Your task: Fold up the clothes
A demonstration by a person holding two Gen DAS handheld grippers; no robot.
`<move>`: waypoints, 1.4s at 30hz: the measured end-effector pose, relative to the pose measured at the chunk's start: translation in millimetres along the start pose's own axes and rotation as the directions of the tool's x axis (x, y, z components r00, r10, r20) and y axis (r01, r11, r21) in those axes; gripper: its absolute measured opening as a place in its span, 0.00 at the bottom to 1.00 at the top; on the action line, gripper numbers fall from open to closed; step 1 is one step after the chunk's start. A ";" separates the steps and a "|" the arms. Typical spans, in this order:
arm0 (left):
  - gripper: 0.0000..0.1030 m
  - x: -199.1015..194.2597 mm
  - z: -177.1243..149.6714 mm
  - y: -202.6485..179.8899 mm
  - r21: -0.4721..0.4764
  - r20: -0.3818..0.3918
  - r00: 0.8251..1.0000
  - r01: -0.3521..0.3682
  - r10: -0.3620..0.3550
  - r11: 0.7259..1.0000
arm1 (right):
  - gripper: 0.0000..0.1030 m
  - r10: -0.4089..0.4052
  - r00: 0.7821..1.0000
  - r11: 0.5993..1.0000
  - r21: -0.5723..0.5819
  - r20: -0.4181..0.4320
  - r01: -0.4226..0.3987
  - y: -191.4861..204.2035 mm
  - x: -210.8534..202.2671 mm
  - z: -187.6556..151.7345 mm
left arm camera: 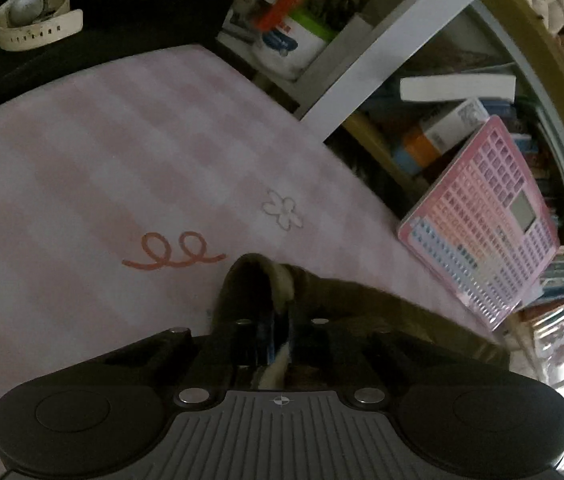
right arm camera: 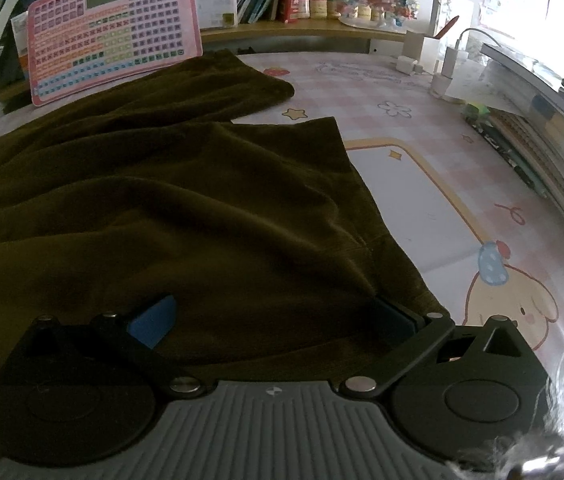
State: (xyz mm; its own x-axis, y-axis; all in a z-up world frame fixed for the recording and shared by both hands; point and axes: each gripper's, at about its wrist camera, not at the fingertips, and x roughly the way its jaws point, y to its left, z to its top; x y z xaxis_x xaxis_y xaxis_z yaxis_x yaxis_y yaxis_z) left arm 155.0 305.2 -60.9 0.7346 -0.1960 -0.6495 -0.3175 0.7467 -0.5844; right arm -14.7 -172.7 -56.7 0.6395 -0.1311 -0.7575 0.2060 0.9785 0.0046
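In the left wrist view, a bunched edge of the dark olive-brown fabric garment (left arm camera: 265, 280) is pinched between the closed fingers of the left gripper (left arm camera: 277, 320), above the counter (left arm camera: 121, 152) with its pink checked cover. In the right wrist view, the right gripper (right arm camera: 277, 316) is spread wide over the garment (right arm camera: 181, 208), which lies rumpled, largely spread out, with no neat fold; most folding appears left.

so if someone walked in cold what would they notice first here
Most likely the dark olive garment, spread in loose folds over the pink checked table cover. The right gripper sits open over its near edge, while the left gripper is shut on a bunched piece of it. Next would be the pink button board leaning against the bookshelf behind the cloth.
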 end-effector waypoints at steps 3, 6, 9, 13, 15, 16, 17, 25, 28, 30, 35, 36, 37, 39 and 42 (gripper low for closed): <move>0.10 -19.0 -3.8 3.3 0.005 0.014 1.000 0.020 -0.020 1.000 | 1.00 0.000 1.000 1.000 0.000 0.004 0.000 0.7 1.1 0.6; 0.16 -35.2 -16.8 6.3 0.035 0.002 1.000 0.024 -0.024 0.999 | 1.00 -0.003 1.000 1.000 0.003 0.015 0.003 1.8 1.9 0.1; 0.34 -48.3 -34.5 9.7 0.069 -0.025 1.000 0.018 -0.016 0.997 | 1.00 -0.005 1.000 1.000 0.005 0.022 0.005 2.4 3.2 0.6; 0.47 -65.8 -58.2 14.3 0.115 -0.060 0.998 0.011 -0.004 0.993 | 1.00 -0.009 1.000 1.000 0.009 0.027 0.009 3.4 4.5 1.7; 0.46 -71.2 -67.4 12.5 0.155 -0.065 0.998 -0.002 0.012 0.988 | 1.00 -0.012 1.000 1.000 0.012 0.028 0.012 4.0 4.8 2.1; 0.46 -70.6 -69.6 7.3 0.190 -0.057 0.998 -0.021 0.032 0.982 | 1.00 -0.013 1.000 1.000 0.013 0.028 0.013 4.4 4.8 2.2; 0.46 -69.7 -71.2 2.3 0.218 -0.054 0.997 -0.039 0.052 0.975 | 1.00 -0.015 0.999 1.000 0.014 0.028 0.014 4.8 4.8 2.3; 0.67 -63.6 -100.0 -39.9 0.516 -0.007 0.981 -0.161 0.192 0.841 | 1.00 -0.027 0.999 0.999 0.027 0.032 0.026 7.4 3.2 0.9; 0.69 -59.8 -118.1 -48.0 0.628 0.049 0.970 -0.214 0.237 0.748 | 1.00 -0.031 0.999 0.999 0.032 0.033 0.030 7.8 2.6 -0.1; 0.70 -60.4 -120.2 -45.3 0.644 0.073 0.969 -0.228 0.238 0.731 | 1.00 -0.032 0.999 0.999 0.032 0.033 0.031 8.0 2.1 -0.7; 0.72 -63.7 -110.3 -31.9 0.616 0.080 0.964 -0.246 0.252 0.748 | 1.00 -0.024 0.999 0.999 0.025 0.027 0.024 8.7 0.6 -1.8; 0.72 -63.9 -109.2 -30.3 0.611 0.080 0.964 -0.247 0.252 0.752 | 1.00 -0.022 0.999 1.000 0.023 0.025 0.021 9.0 0.3 -1.9; 0.72 -64.1 -108.6 -29.3 0.609 0.083 0.964 -0.251 0.254 0.753 | 1.00 -0.019 1.000 1.000 0.019 0.023 0.019 9.5 0.0 -2.0; 0.72 -64.5 -107.6 -27.8 0.602 0.089 0.962 -0.258 0.258 0.756 | 1.00 -0.010 1.000 1.000 0.008 0.017 0.010 11.8 -0.9 -2.5; 0.72 -64.8 -105.1 -24.3 0.587 0.088 0.962 -0.259 0.259 0.767 | 1.00 0.004 1.000 1.000 -0.008 0.014 -0.004 13.6 -1.7 -3.5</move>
State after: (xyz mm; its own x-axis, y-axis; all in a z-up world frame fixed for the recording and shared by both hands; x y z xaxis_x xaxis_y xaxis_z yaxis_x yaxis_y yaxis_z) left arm 52.1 233.0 -55.7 0.6771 0.0601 -0.7334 -0.0819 0.9966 0.0061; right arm -15.5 -158.5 -57.6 0.6508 -0.1293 -0.7481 0.1978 0.9802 0.0027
